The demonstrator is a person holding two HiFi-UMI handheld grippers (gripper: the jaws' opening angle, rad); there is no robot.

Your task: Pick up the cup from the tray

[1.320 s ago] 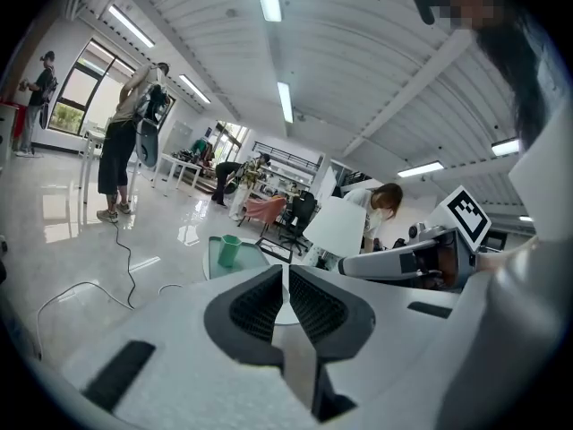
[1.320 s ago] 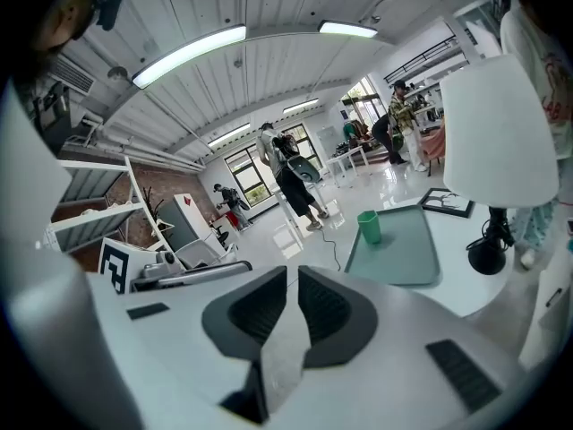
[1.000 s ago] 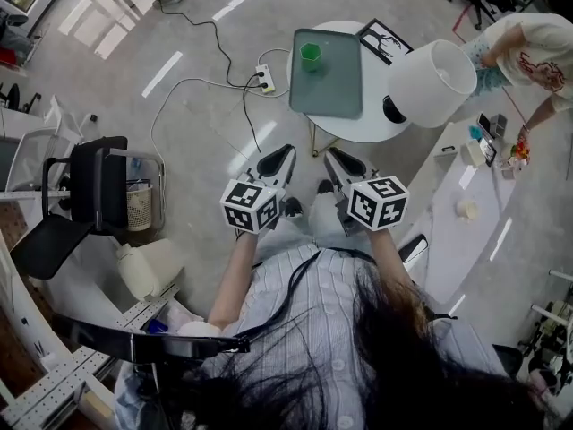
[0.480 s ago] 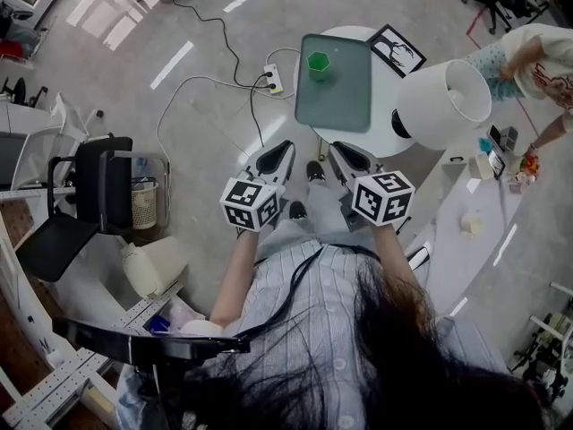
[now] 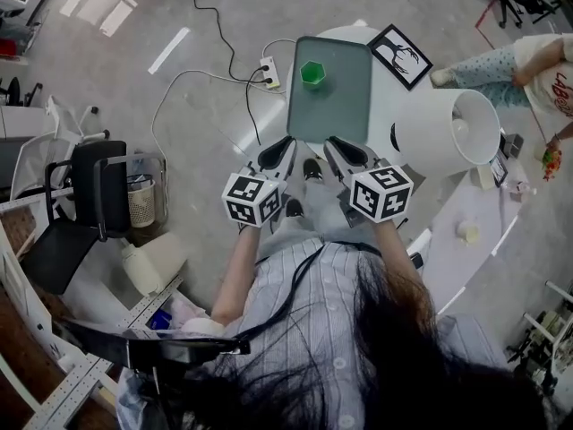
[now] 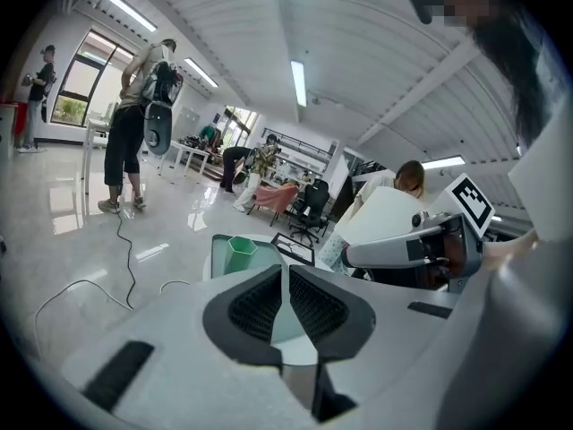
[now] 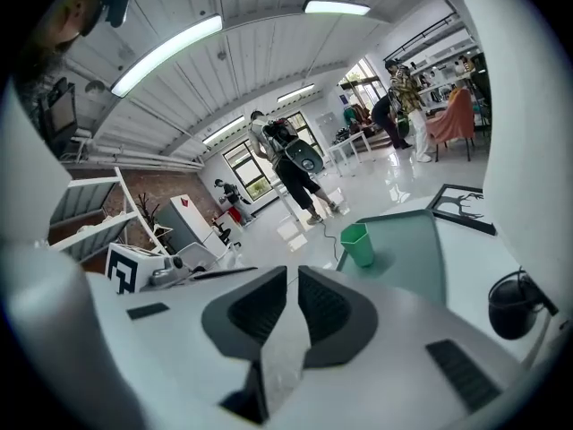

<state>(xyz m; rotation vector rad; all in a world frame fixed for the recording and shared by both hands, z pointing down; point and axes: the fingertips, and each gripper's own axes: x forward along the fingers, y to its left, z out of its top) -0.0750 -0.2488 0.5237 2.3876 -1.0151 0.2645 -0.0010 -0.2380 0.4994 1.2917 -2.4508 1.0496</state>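
A small green cup [image 5: 312,73] stands upright at the far end of a grey-green tray [image 5: 333,106] on a round white table. In the head view both grippers are held side by side just short of the tray's near edge, and neither touches it. My left gripper [image 5: 287,143] is shut with nothing between its jaws. My right gripper [image 5: 330,143] is likewise shut and empty. The left gripper view has the cup [image 6: 240,254] ahead and left of the shut jaw tips [image 6: 285,270]. In the right gripper view the cup [image 7: 358,244] stands on the tray [image 7: 416,253] ahead and to the right of the jaws [image 7: 292,272].
A big white lampshade [image 5: 446,134] lies to the right of the tray, with its black base [image 7: 514,303] beside it. A framed picture [image 5: 401,55] leans past the tray. A power strip [image 5: 268,73] with cables lies on the floor to the left. A black chair [image 5: 89,195] stands left; a person [image 5: 537,56] is at right.
The view has moved closer to the table, so the tray and cup now lie nearer to both grippers. Both grippers stayed shut and side by side.
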